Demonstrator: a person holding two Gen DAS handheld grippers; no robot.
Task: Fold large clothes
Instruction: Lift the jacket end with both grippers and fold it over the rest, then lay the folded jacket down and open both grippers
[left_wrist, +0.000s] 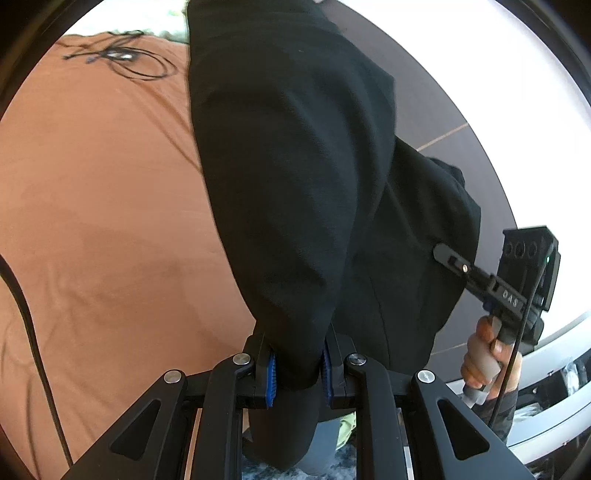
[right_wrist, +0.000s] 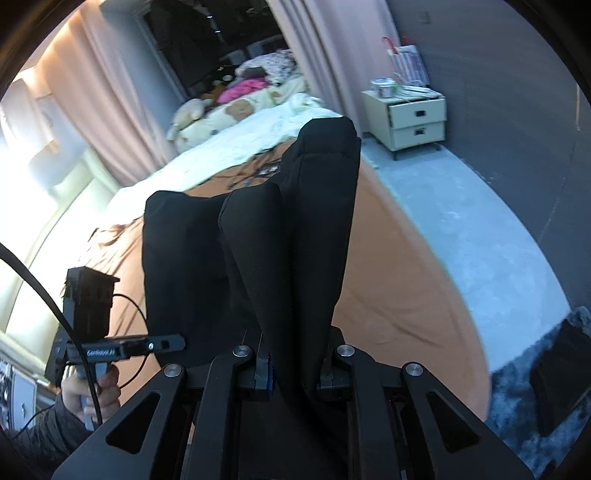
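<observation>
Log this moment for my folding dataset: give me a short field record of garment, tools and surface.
garment: black garment, bunched, lifted above the bed
left tool: shut on the black garment
right tool: shut on the black garment
surface: orange bedsheet
on sheet: tangled black cable at far end
nearby: cream nightstand beside the bed

Garment (left_wrist: 295, 166) above bed (left_wrist: 92, 203).

Bed with an orange sheet, some stuff on it

The bed (right_wrist: 388, 295) has an orange sheet (left_wrist: 92, 203) with a tangle of black cables (left_wrist: 122, 59) lying on it, and farther up a white blanket (right_wrist: 236, 144) and a pile of stuffed toys (right_wrist: 221, 107) near the curtains.
</observation>
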